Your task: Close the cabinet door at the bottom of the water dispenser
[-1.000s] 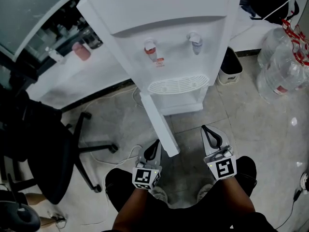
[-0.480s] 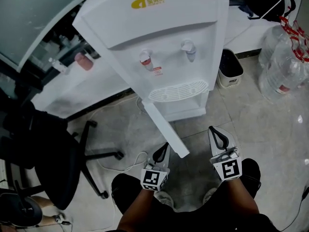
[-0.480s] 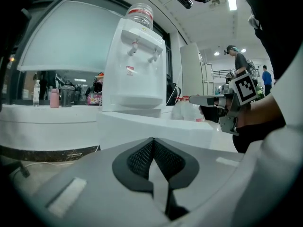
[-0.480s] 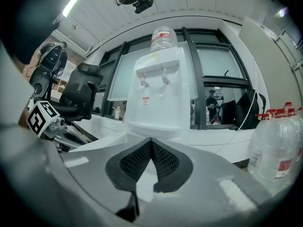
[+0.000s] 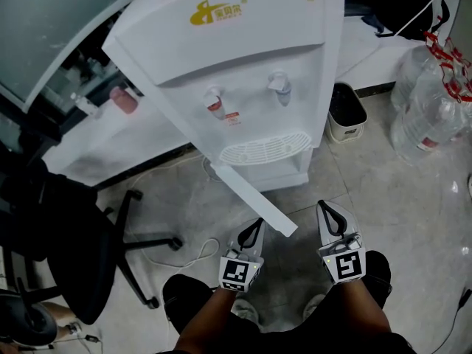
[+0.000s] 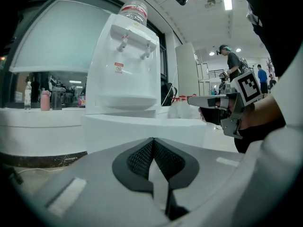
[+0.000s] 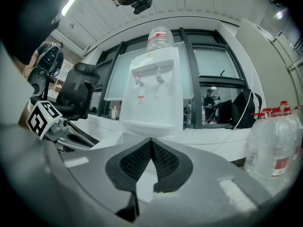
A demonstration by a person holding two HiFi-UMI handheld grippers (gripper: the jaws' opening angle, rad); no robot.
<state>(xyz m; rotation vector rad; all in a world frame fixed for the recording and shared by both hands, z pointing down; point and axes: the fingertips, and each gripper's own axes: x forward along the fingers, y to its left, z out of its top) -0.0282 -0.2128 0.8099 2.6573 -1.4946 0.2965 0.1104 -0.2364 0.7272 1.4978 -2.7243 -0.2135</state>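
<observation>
As both pairs of jaws are seen with their tips pressed together, nothing is held by the left gripper (image 5: pixel 257 224) or the right gripper (image 5: pixel 322 207). Both are held low over the tiled floor (image 5: pixel 383 190) and pointed at the water dispenser (image 5: pixel 243 65). The cabinet door (image 5: pixel 247 195) at its base is swung wide open. Its free end is found between the two grippers, just beside the left one's tip. An office chair (image 5: pixel 66 249) is seen at the left, and a small bin (image 5: pixel 344 113) and large water bottles (image 5: pixel 431 109) at the right.
</observation>
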